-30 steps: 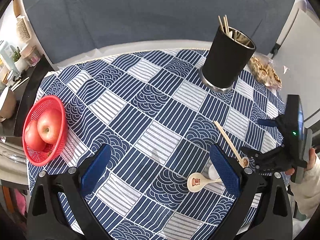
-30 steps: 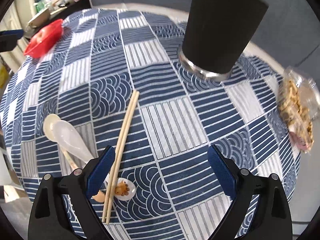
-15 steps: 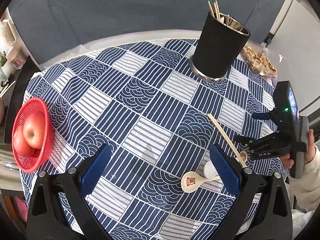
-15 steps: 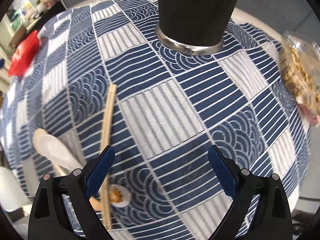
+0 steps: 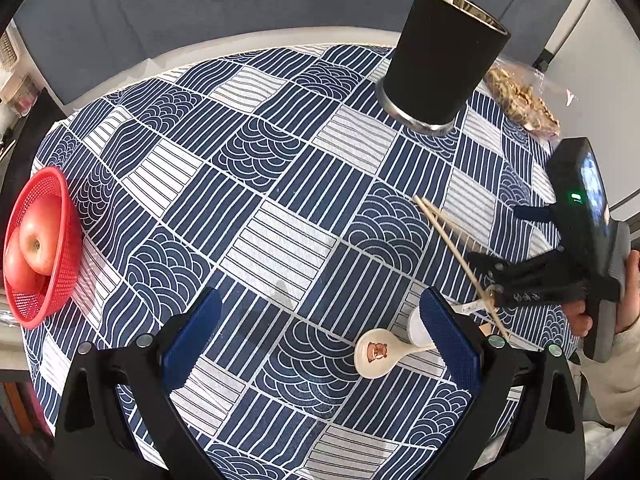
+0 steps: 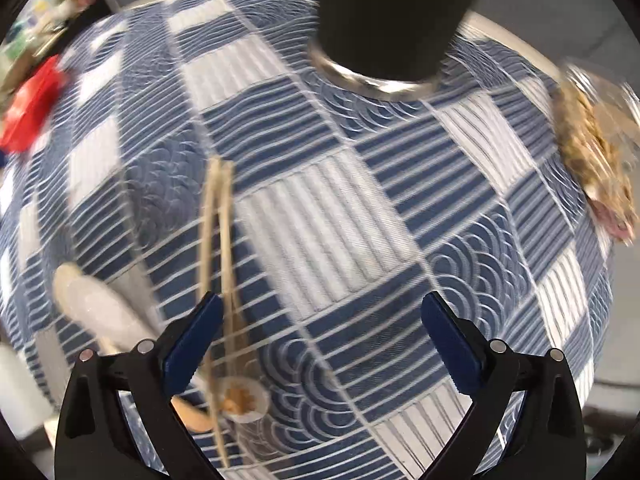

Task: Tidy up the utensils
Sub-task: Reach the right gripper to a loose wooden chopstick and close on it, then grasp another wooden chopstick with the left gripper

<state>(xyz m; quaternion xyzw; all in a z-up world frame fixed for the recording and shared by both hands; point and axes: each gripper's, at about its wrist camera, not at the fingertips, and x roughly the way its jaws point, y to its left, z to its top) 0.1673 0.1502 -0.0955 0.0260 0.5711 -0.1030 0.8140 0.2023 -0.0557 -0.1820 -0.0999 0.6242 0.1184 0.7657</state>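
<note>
A pair of wooden chopsticks [image 5: 452, 240] lies on the blue patterned tablecloth [image 5: 280, 184], its lower ends across a bear-print spoon [image 5: 374, 354] and a white spoon [image 5: 416, 326]. A black holder [image 5: 436, 64] with more chopsticks in it stands at the far right. My left gripper [image 5: 320, 332] hangs open above the cloth, the bear spoon just inside its right finger. My right gripper [image 6: 320, 336] points down over the chopsticks [image 6: 218, 240], jaws opening. They run between the jaws close to the left finger, untouched by the pads. The bear spoon [image 6: 240, 400] and white spoon [image 6: 92, 304] lie near that finger.
A red basket [image 5: 40, 248] with apples sits at the table's left edge. A clear bag of snacks [image 5: 520, 100] lies at the right edge behind the holder [image 6: 392, 20]. A person's hand [image 5: 580, 320] holds the right gripper at the right rim.
Both grippers came down closer to the table. The right one rolled and shifted left, so the chopsticks now lie inside its left finger instead of under it. Its view is now blurred.
</note>
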